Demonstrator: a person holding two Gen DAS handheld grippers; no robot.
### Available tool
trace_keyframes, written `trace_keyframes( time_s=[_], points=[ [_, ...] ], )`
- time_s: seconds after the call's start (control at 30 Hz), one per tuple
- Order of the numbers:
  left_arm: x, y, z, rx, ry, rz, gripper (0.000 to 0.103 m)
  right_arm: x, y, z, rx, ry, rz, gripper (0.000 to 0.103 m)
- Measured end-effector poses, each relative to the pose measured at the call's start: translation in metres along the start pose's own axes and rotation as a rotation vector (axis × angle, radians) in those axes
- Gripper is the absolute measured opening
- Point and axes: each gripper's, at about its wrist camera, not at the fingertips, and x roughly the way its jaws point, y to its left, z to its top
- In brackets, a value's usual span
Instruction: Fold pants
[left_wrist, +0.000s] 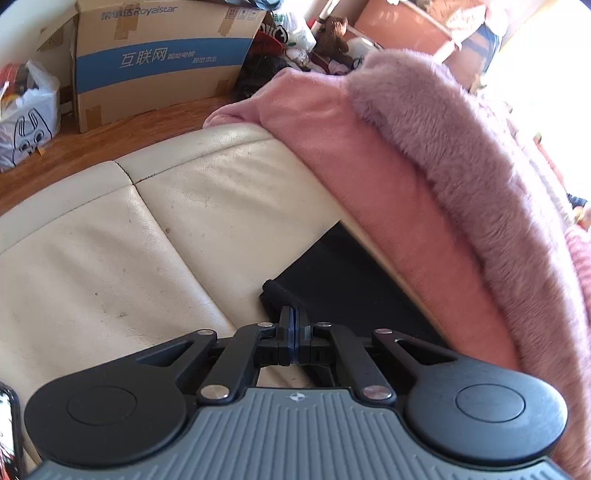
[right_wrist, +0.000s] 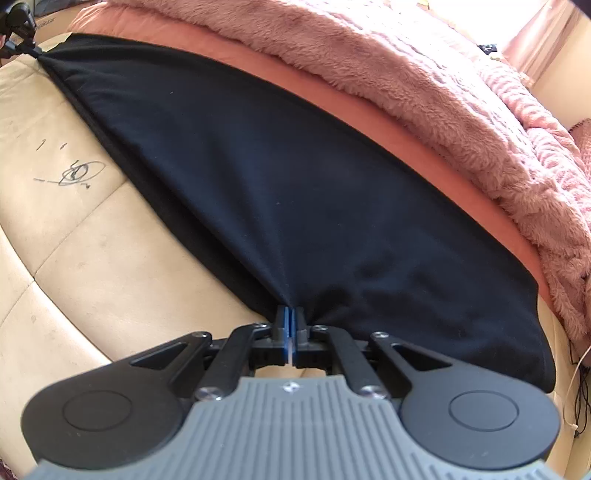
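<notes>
Black pants (right_wrist: 266, 177) are stretched across a cream sofa (right_wrist: 110, 251). One edge is clamped by the right hand-held gripper (right_wrist: 290, 314). The far corner is pinched by the left hand-held gripper (left_wrist: 294, 317).

Cream leather sofa (left_wrist: 110, 240), pink blanket (left_wrist: 461, 166) along its back, wooden floor (left_wrist: 55, 155), cardboard box (left_wrist: 159, 62), bright window light.
</notes>
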Motion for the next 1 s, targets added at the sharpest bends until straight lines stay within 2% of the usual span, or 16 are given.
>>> trace_keyframes(
  time_s=[0.07,0.13,0.2,0.3,0.43,0.5,0.53,0.6,0.63,0.7,0.8,1.0],
  points=[
    [-0.016,-0.004,0.004,0.012,-0.036,-0.043,0.000,-0.016,-0.006,0.005,0.020,-0.059,-0.019,0.000],
    [-0.021,-0.008,0.005,0.058,-0.040,-0.035,0.000,-0.024,-0.011,0.006,0.022,-0.075,-0.016,0.000],
    [-0.010,-0.008,0.002,0.116,-0.008,0.025,0.000,-0.016,-0.009,0.002,0.005,-0.033,0.014,0.000],
    [0.004,-0.002,-0.005,0.119,0.019,0.066,0.000,0.002,-0.001,-0.006,-0.015,0.010,0.023,0.000],
    [0.008,-0.001,-0.007,0.140,0.049,0.072,0.000,0.004,0.000,-0.008,-0.034,0.022,0.033,0.000],
    [0.005,-0.009,-0.007,0.196,0.058,0.109,0.008,0.003,-0.003,-0.009,-0.027,0.033,0.054,0.000],
    [0.000,-0.015,-0.009,0.236,0.041,0.137,0.016,0.001,-0.003,-0.008,-0.025,0.027,0.050,0.000],
    [-0.011,-0.028,-0.016,0.339,0.015,0.155,0.018,-0.007,-0.003,-0.004,-0.023,0.003,0.038,0.009],
    [-0.017,-0.035,-0.022,0.385,0.009,0.142,0.018,-0.012,-0.002,-0.001,-0.021,-0.017,0.045,0.014],
    [-0.028,-0.052,-0.037,0.460,0.011,0.106,0.018,-0.018,0.002,0.004,-0.020,-0.055,0.066,0.014],
    [-0.038,-0.084,-0.066,0.554,0.045,0.014,0.018,-0.018,0.012,0.020,-0.003,-0.117,0.102,0.014],
    [-0.031,-0.153,-0.132,0.634,0.124,-0.180,0.017,0.016,0.024,0.065,0.080,-0.174,0.088,0.005]
  ],
)
